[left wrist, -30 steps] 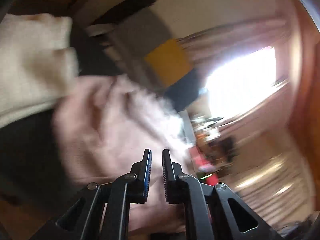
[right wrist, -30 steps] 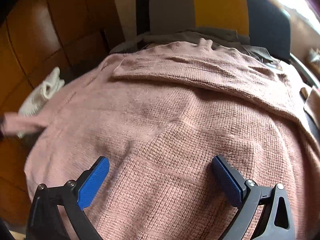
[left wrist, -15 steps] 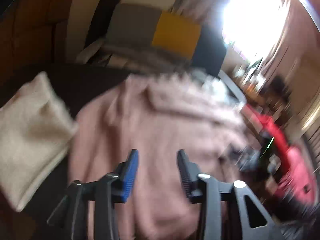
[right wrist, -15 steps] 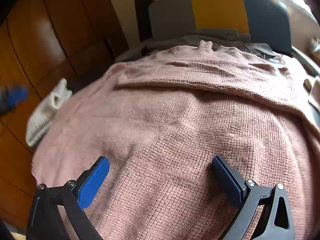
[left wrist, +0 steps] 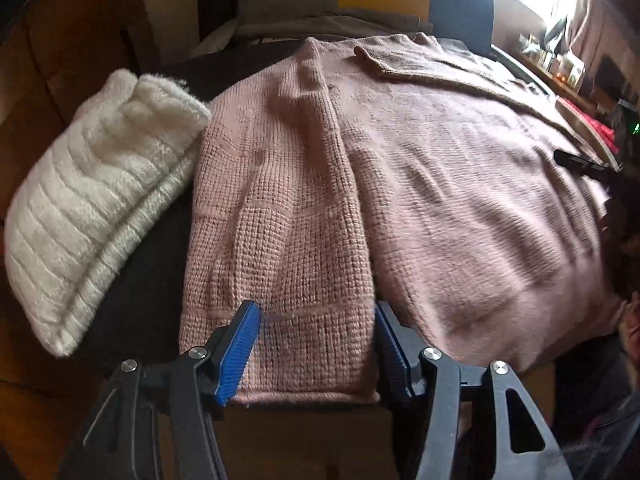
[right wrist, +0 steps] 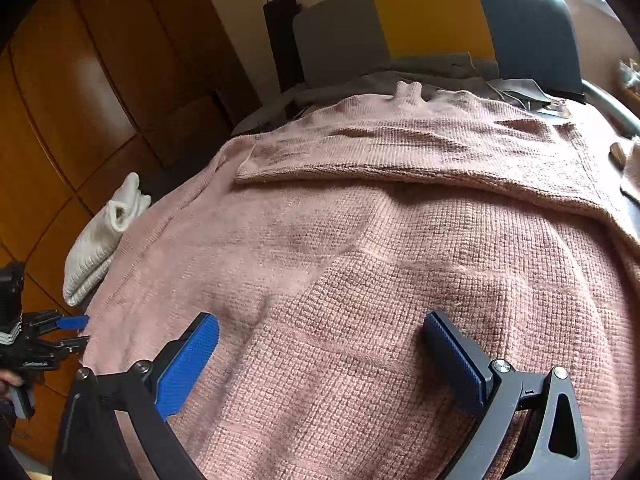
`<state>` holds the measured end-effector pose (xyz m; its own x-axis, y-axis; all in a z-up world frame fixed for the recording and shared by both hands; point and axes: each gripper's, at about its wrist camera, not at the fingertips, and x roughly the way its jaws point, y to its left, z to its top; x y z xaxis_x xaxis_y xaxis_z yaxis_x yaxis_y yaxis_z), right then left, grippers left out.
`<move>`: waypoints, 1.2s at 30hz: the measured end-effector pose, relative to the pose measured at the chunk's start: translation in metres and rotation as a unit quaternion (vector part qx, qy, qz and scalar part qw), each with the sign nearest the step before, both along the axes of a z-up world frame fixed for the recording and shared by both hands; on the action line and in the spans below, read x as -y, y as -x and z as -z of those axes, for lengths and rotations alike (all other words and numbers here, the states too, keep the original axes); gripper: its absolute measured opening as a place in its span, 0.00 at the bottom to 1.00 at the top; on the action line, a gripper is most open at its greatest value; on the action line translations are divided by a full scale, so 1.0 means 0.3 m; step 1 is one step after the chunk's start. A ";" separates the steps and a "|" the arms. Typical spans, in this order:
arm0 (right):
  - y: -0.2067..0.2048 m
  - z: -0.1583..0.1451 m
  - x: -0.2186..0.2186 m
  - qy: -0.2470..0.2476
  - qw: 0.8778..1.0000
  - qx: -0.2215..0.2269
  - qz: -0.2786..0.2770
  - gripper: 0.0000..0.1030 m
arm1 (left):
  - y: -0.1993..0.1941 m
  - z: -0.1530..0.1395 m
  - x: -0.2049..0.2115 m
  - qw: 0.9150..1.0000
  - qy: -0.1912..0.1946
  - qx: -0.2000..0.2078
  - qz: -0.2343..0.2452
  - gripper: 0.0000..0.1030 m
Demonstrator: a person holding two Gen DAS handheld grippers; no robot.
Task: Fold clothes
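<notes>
Two views reached me. On the left wrist view, my left hand-held gripper stood spread wide over the near end of a folded-in sleeve of the pink sweater, pinching nothing. The sweater lay flat on a dark surface, with a folded white knit just beside it on the left. On the right wrist view, my right hand-held gripper was also spread, empty, low over the sweater's body. The far sleeve lay folded across the chest. A grey, yellow and dark headboard stood behind; the left hand-held gripper showed at the sweater's left edge.
</notes>
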<state>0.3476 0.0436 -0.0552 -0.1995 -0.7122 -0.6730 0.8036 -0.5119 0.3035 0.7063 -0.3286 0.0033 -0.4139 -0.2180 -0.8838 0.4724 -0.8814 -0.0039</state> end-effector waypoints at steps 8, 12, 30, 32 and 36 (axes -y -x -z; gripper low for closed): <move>-0.025 0.009 0.033 -0.042 0.999 -0.033 0.000 1.00 | -0.019 -0.003 0.058 1.000 -0.009 0.003 -0.025 0.29; -0.044 0.015 0.054 -0.070 0.996 -0.055 0.000 1.00 | -0.059 -0.014 0.172 0.990 -0.116 -0.052 -0.064 0.09; -0.066 0.021 0.078 -0.103 0.991 -0.086 -0.002 1.00 | 0.422 -0.134 0.071 0.882 -0.375 -0.282 0.039 0.09; -0.065 0.021 0.076 -0.101 0.991 -0.085 -0.002 1.00 | 0.508 -0.086 0.041 0.893 -0.367 -0.255 0.043 0.10; -0.068 0.020 0.074 -0.100 0.991 -0.084 -0.002 1.00 | 0.593 0.004 -0.009 0.920 -0.350 -0.172 0.041 0.23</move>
